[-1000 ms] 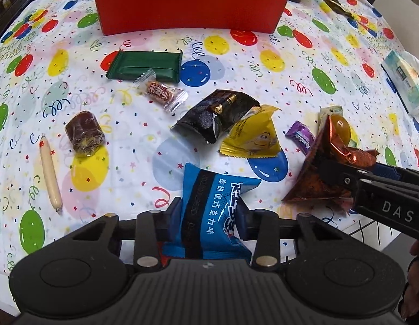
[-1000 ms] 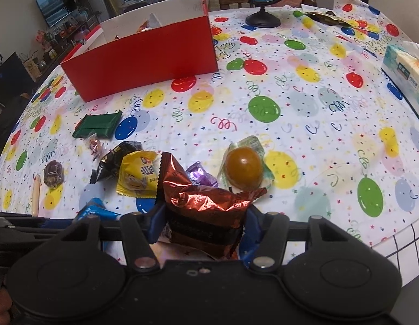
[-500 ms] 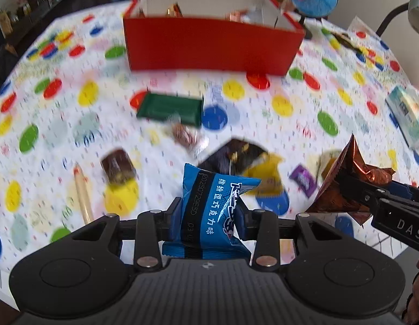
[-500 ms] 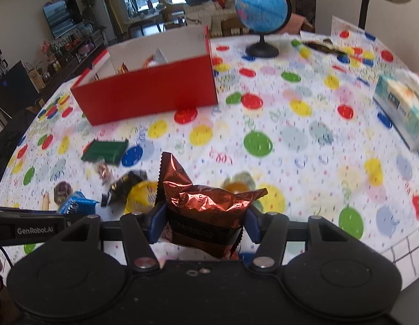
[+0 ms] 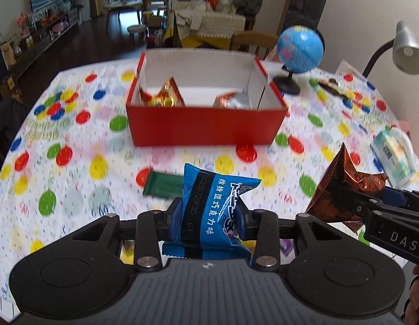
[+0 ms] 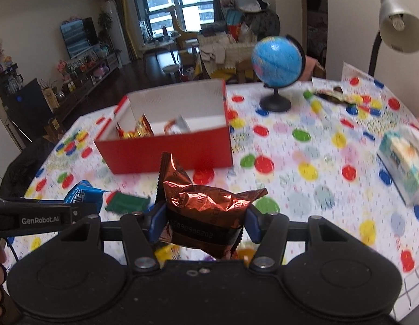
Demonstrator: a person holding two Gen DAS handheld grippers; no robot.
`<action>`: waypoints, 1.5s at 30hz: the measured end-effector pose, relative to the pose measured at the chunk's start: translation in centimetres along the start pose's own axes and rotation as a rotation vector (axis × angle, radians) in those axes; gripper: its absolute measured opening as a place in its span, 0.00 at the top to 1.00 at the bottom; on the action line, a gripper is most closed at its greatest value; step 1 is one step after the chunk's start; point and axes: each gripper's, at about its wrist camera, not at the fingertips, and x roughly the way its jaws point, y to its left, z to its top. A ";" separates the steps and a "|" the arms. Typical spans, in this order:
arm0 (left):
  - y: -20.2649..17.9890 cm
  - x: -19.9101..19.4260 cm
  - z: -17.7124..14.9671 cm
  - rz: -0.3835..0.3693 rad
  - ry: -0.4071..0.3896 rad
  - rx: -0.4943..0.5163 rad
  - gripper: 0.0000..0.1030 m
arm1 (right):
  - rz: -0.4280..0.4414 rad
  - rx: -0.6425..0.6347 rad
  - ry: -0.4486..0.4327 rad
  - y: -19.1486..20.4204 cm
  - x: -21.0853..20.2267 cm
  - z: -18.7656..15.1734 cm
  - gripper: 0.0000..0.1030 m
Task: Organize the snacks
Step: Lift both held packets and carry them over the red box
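Note:
My left gripper (image 5: 208, 220) is shut on a blue snack packet (image 5: 212, 205) and holds it above the table. My right gripper (image 6: 205, 220) is shut on a copper-brown foil packet (image 6: 206, 208), also raised; it shows at the right of the left wrist view (image 5: 336, 195). The open red box (image 5: 204, 124) stands ahead at mid-table with an orange-gold packet (image 5: 162, 96) and a silver-orange packet (image 5: 232, 100) inside. In the right wrist view the box (image 6: 166, 154) is ahead and left. A green packet (image 5: 162, 187) lies on the cloth before the box.
A globe (image 5: 300, 51) on a black stand is behind the box at the right. A tissue pack (image 5: 393, 157) lies at the right edge. A desk lamp (image 6: 399, 27) stands at the far right. More snacks lie under the grippers, mostly hidden.
Both grippers have risen and tilted up with their packets, so the box's inside is now in view. The loose snacks on the cloth have dropped below the gripper bodies.

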 end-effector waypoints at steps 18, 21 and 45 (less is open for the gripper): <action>1.5 1.3 9.2 -0.012 -0.084 0.046 0.63 | 0.002 -0.037 -0.071 2.1 3.4 8.3 0.44; 2.1 2.3 10.8 -0.010 -0.084 0.049 0.63 | -0.001 -0.031 -0.065 2.2 4.9 9.4 0.44; 6.4 15.9 20.5 0.014 -0.012 0.092 0.63 | -0.049 -0.007 0.025 3.7 19.0 15.2 0.44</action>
